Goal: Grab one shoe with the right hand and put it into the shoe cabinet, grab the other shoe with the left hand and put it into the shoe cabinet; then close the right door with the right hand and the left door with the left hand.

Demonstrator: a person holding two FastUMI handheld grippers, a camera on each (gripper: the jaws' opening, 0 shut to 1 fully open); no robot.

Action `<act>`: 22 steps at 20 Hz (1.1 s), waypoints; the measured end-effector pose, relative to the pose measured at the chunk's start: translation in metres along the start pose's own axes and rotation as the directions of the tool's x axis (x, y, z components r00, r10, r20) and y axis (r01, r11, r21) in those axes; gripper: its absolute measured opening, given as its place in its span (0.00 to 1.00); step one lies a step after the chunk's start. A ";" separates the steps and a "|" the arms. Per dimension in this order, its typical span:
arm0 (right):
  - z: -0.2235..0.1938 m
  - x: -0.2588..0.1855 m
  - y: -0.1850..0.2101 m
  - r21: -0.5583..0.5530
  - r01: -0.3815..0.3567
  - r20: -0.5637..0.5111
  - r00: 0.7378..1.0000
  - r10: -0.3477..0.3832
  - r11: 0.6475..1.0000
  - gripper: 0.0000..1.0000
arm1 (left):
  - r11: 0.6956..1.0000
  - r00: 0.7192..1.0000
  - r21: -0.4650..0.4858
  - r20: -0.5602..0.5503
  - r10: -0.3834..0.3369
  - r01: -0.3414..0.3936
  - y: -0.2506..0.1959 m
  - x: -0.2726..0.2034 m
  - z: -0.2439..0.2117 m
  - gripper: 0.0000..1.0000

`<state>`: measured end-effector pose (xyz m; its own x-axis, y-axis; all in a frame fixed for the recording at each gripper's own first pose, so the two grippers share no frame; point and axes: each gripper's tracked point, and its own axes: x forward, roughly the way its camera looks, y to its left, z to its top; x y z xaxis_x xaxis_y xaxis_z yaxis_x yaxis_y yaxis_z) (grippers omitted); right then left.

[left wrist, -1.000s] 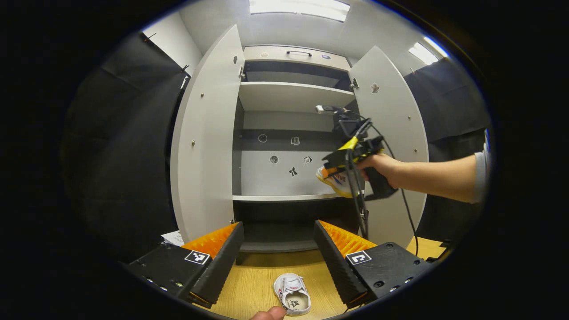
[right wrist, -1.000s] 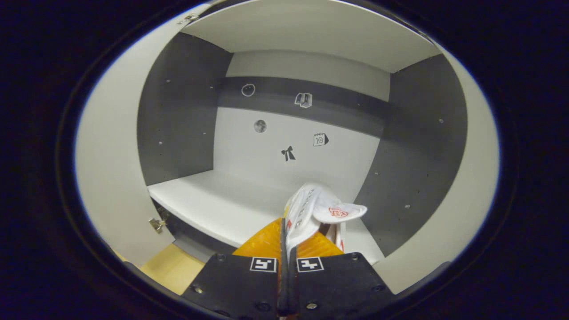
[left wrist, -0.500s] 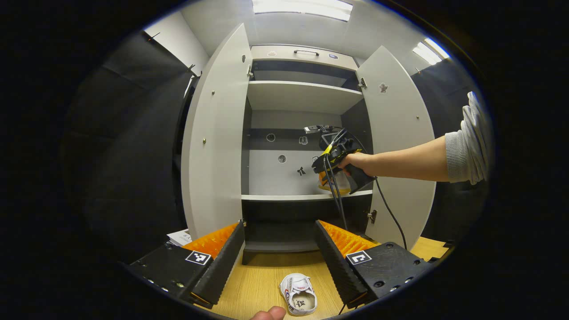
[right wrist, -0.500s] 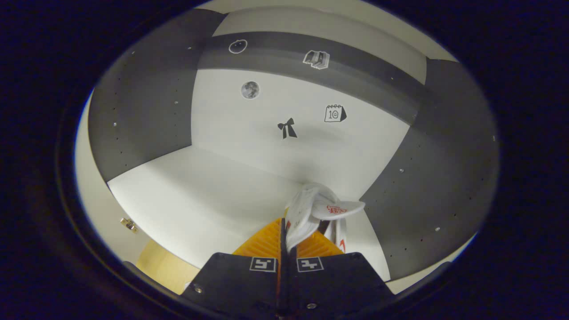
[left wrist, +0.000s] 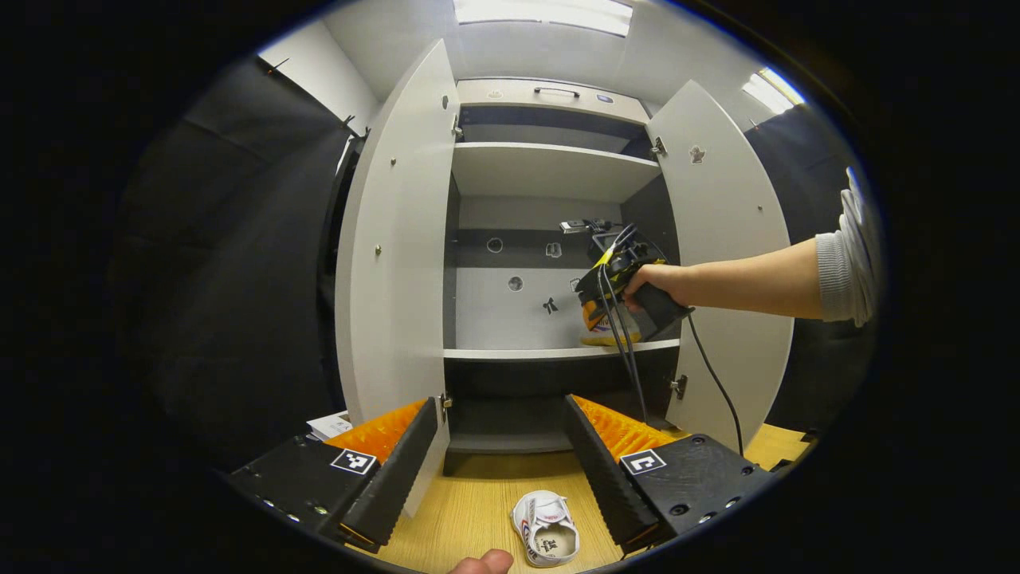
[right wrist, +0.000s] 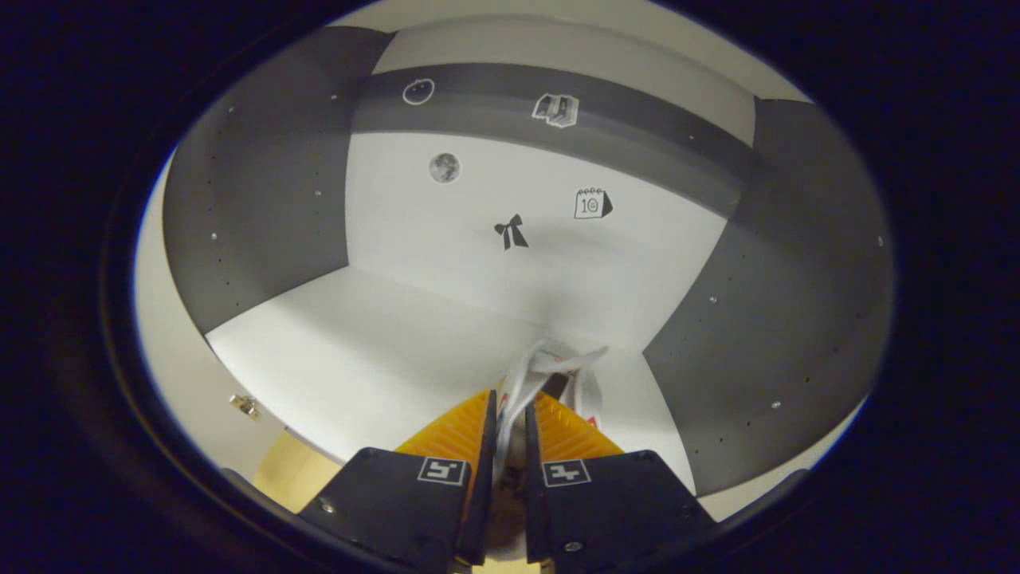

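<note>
While the first shoe (right wrist: 550,375) is being set down at the right end of the middle shelf (right wrist: 358,359) of the shoe cabinet (left wrist: 550,171), it is being gripped only lightly by the right gripper (right wrist: 510,399): the jaws are standing slightly parted with the white upper caught between them, and whether both pads are pressing on it cannot be told from the right gripper view. In the left gripper view the same gripper (left wrist: 613,307) is being held by a hand (left wrist: 661,283) inside the cabinet, just above that shelf's front edge, with a cable (left wrist: 629,359) hanging down in front of the lower compartment.

The second shoe (left wrist: 550,538) is lying on the wooden floor (left wrist: 470,510) in front of the cabinet, between the fingers of the left gripper (left wrist: 502,446), whose jaws are being held wide apart with nothing between them. Both doors, the left door (left wrist: 398,239) and the right door (left wrist: 733,231), are standing open.

The release is probably being carried out now. To do it well, the sole is best lowered flat onto the shelf before the jaws are spread further, so the shoe is not dropped or tipped. The gripper is then best drawn straight back out, clear of the strap and of the right door's hinge side, with the cable being kept from snagging the shelf edge.
</note>
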<state>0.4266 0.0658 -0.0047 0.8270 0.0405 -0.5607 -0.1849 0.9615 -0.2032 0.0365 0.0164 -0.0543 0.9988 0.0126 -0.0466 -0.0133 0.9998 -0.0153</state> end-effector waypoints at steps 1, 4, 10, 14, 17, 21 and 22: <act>0.003 -0.011 -0.002 0.002 0.003 0.028 1.000 -0.004 1.000 0.22 | 1.000 1.000 -0.001 -0.002 -0.006 0.006 -0.003 0.000 -0.001 0.95; 0.008 -0.060 0.001 0.029 -0.011 0.149 0.989 0.007 1.000 0.22 | 1.000 1.000 -0.001 -0.009 -0.023 0.023 -0.011 0.000 -0.007 0.95; -0.045 -0.198 0.019 0.042 -0.026 0.443 0.897 0.005 0.999 0.51 | 0.999 0.998 0.022 -0.051 -0.024 0.026 -0.014 0.001 -0.034 0.95; -0.113 -0.253 0.036 0.085 -0.048 0.543 0.840 -0.005 0.995 0.75 | 0.998 0.996 0.044 -0.079 -0.031 0.034 -0.018 -0.002 -0.055 0.95; -0.173 -0.276 0.050 0.086 -0.048 0.569 0.822 -0.009 0.995 0.94 | 0.999 0.990 -0.006 -0.130 -0.046 0.046 -0.025 -0.007 -0.079 0.95; -0.252 -0.296 0.053 0.152 -0.039 0.536 0.843 -0.049 0.988 1.00 | 0.999 0.969 -0.016 -0.244 -0.046 0.043 -0.025 -0.017 -0.127 0.95; -0.272 -0.296 0.056 0.164 -0.040 0.510 0.859 -0.050 0.986 1.00 | 0.999 0.958 -0.015 -0.284 -0.043 0.041 -0.024 -0.019 -0.144 0.95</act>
<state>0.0268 0.0334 -0.0686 0.9902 0.1257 -0.0615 -0.1287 0.9906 -0.0465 0.0108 -0.0101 -0.1968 0.9441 -0.0357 -0.3278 0.0266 0.9991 -0.0320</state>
